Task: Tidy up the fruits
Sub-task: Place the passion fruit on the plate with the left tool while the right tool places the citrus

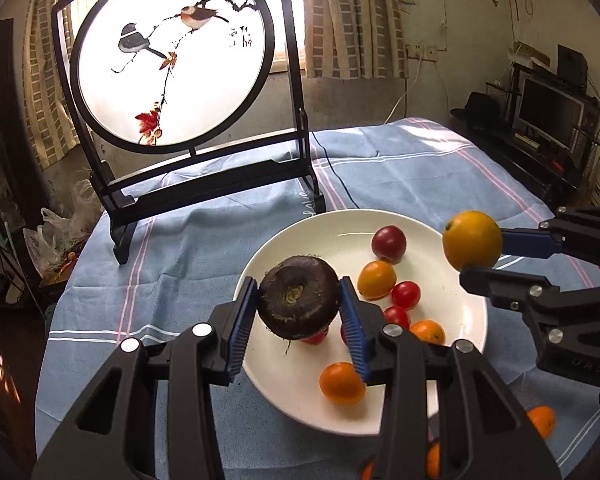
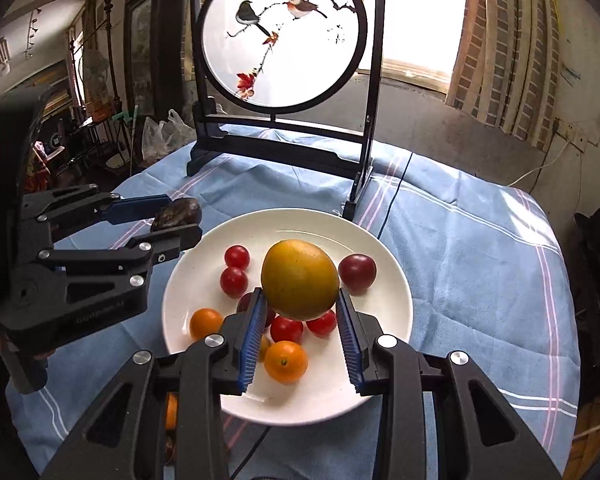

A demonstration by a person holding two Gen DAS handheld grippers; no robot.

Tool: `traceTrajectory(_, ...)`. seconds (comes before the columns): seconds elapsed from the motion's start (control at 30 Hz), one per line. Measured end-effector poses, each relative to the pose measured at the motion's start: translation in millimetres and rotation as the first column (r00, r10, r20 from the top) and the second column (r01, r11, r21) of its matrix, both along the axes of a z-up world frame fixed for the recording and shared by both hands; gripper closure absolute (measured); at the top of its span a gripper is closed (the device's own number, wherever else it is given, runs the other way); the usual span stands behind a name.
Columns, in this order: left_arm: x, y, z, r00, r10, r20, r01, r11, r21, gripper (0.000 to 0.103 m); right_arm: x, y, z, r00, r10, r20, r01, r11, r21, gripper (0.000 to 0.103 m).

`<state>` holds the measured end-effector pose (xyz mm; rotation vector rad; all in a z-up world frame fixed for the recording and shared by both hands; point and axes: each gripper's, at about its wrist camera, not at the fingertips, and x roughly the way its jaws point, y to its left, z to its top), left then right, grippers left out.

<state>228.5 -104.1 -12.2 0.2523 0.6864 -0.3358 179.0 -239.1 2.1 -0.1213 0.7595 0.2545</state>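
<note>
The left claw (image 1: 300, 308) grips a dark brown round fruit (image 1: 299, 297). Its two blue pads press on the fruit's sides. The fruit hangs in the air over the left part of the white plate (image 1: 452, 308), not touching it.

The right claw (image 2: 300, 312) grips a big yellow-orange fruit (image 2: 299, 279). Its blue pads squeeze that fruit from both sides. This fruit is up in the air too, over the middle of the plate.

The plate sits on a surface with a blue striped cloth (image 1: 412, 168). Small fruits lie in the plate. There are red tomatoes (image 2: 237, 257), small oranges (image 2: 286, 361) and one dark red plum (image 2: 357, 273). The plum is at the far right side of the plate. The tomatoes are near the middle and the far left. The oranges are at the near side.

More small oranges (image 1: 542, 420) lie on the cloth just outside the near edge of the plate.

Behind the plate stands a round screen (image 1: 172, 56) in a black frame. It has two birds and red leaves painted on it. A dark cord (image 2: 392, 196) runs across the cloth beside the frame's foot.
</note>
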Motion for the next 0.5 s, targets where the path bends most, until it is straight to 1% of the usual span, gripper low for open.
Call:
traceTrajectory(0.1, 12.0, -1.6, -12.8, 1.0, -0.003, -0.026, 0.004, 1.0, 0.01, 0.062, 12.0, -0.6, -11.3, 1.0, -0.01, -0.023, 0.01, 1.0, 0.0, 0.067)
traceTrajectory(0.23, 22.9, -4.6, -23.9, 0.999, 0.002, -0.037, -0.001, 0.999, 0.032, 0.062, 25.7, -1.5, -21.4, 0.999, -0.011, -0.045, 0.011, 1.0, -0.008, 0.067)
traceTrajectory(0.5, 32.4, -9.3, -34.0, 0.998, 0.004, -0.055, -0.001, 0.999, 0.048, 0.062, 35.2, 0.3, -25.3, 0.998, -0.007, -0.055, 0.006, 1.0, -0.017, 0.067)
